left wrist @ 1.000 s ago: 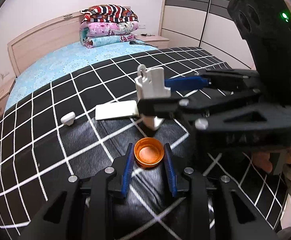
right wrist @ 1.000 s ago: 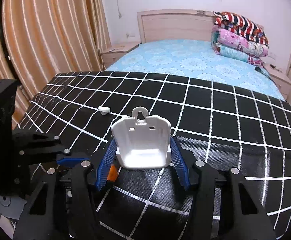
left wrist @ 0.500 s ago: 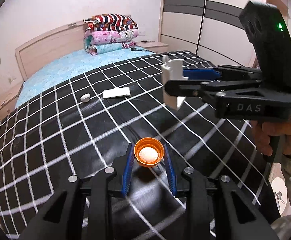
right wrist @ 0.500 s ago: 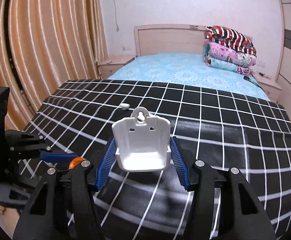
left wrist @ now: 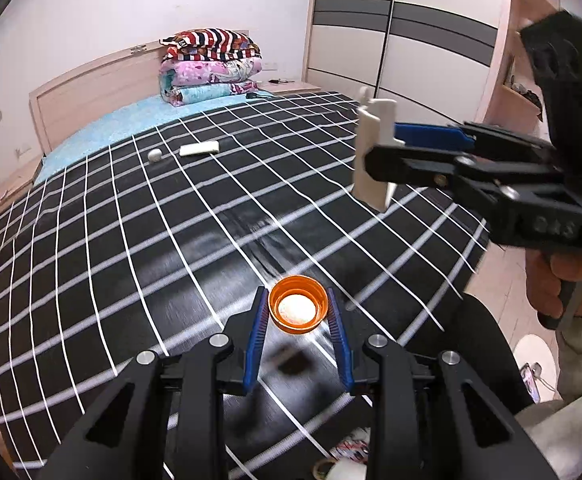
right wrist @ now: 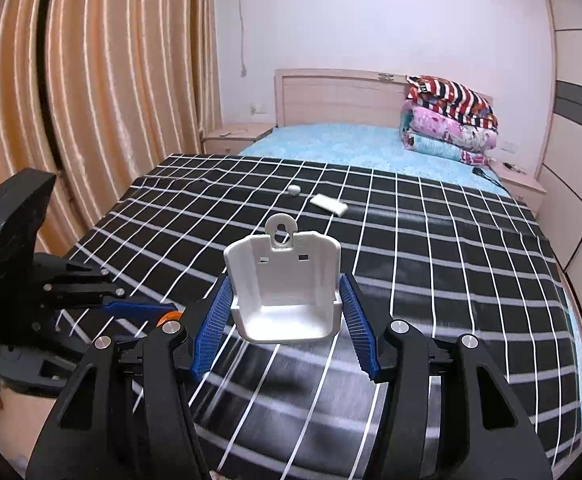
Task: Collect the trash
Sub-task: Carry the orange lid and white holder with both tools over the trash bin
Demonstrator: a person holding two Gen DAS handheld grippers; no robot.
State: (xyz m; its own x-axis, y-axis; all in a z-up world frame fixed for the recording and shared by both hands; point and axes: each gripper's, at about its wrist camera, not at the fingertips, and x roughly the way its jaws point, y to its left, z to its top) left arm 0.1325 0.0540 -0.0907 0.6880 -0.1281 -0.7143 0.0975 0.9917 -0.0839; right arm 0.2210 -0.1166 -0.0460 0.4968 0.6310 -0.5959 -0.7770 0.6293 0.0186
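Two hand-held grippers, left point(left wrist: 298, 314) pinching orange cap point(left wrist: 298, 309), right point(right wrist: 287, 312) pinching empty white holder point(right wrist: 285, 286)

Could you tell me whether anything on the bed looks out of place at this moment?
Yes: a small white rounded piece and a flat white rectangular piece lie loose on the black grid blanket, beside each other toward the headboard. They look like leftover litter. The folded quilts are stacked tidily; nothing appears spilled or damaged.
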